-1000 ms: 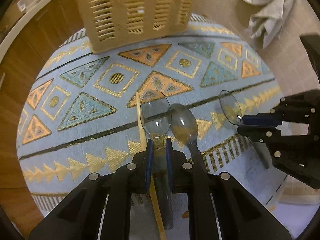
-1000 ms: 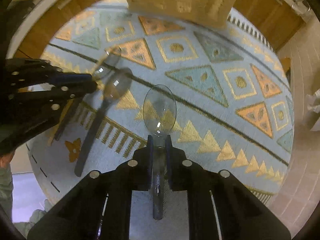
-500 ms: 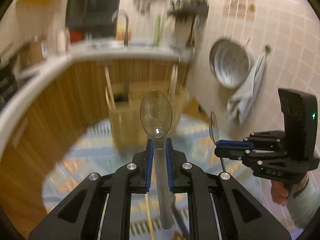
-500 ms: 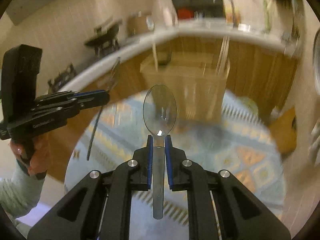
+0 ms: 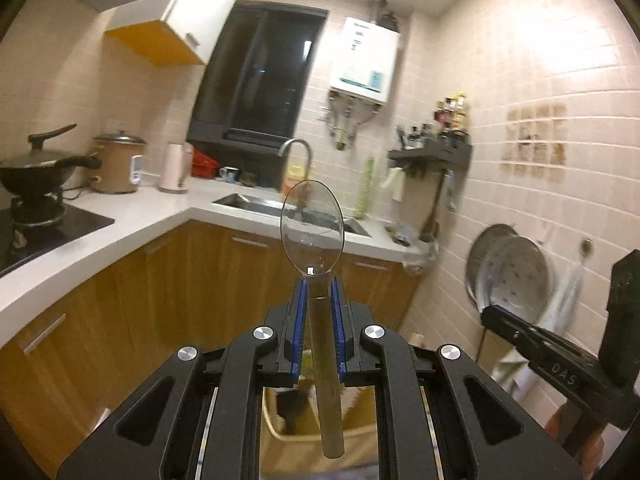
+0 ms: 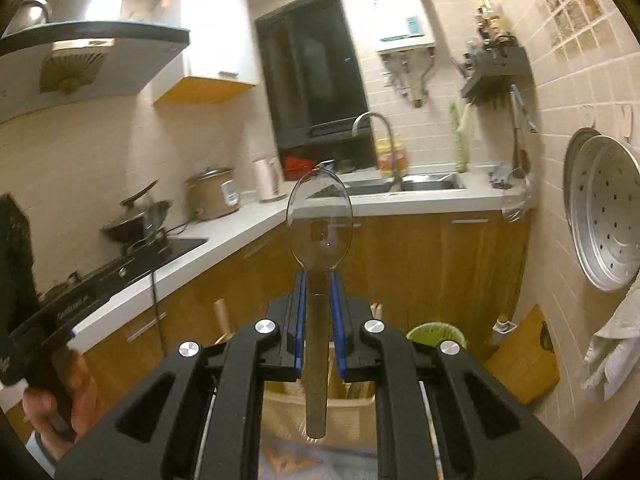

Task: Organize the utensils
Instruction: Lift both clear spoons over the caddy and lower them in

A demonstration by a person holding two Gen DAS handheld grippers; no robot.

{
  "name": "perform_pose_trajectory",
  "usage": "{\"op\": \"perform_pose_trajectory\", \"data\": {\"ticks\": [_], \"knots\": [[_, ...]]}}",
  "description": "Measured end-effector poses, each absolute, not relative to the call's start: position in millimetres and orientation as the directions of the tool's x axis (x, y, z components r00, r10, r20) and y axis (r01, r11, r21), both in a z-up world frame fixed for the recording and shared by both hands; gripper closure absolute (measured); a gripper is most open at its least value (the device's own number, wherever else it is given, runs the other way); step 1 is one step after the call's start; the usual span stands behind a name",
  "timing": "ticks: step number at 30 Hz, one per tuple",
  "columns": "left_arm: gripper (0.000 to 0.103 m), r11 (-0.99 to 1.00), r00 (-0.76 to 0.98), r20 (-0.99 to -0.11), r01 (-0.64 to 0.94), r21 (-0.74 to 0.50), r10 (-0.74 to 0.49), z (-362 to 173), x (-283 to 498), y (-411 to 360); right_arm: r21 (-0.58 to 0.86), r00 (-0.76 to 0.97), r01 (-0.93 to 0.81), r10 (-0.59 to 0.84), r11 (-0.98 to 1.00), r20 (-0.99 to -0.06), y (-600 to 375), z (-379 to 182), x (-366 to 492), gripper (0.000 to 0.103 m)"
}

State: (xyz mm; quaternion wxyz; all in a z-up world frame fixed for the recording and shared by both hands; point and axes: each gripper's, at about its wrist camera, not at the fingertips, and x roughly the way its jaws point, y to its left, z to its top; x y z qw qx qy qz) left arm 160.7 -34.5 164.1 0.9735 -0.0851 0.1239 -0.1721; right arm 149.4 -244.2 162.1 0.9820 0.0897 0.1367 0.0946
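Above the wicker basket, both grippers, left and right, are each pinching a clear spoon, having lifted them off the mat; dropping them in seems next.

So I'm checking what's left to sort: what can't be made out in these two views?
- Basket: in both wrist views the gripper bodies cover most of it, so its contents cannot be told.
- Left gripper, holding a clear spoon: it blocks the floor below in the left wrist view.
- Right gripper, holding a second clear spoon: in the left wrist view the frame edge cuts it off.
- Shelf bottles: too small to identify.
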Motion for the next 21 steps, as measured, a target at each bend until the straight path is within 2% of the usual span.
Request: {"op": "perform_pose_trajectory", "data": {"ticks": [9,13,21], "knots": [[0.093,0.951,0.937,-0.209,0.242,-0.191,-0.28,145.3,189.9,-27.1,0.25,0.964,-0.069,0.13,0.966,-0.234,-249.8,138.0,179.2,0.093],[0.093,0.96,0.939,-0.235,0.213,-0.183,-0.253,128.4,204.3,-29.8,0.204,0.971,-0.014,0.061,0.979,-0.23,-244.7,122.6,186.7,0.093],[0.092,0.974,0.948,-0.238,0.183,-0.131,-0.21,103.7,204.9,-37.4,0.193,0.97,-0.001,0.048,0.981,-0.236,-240.9,101.5,189.2,0.093]]}}
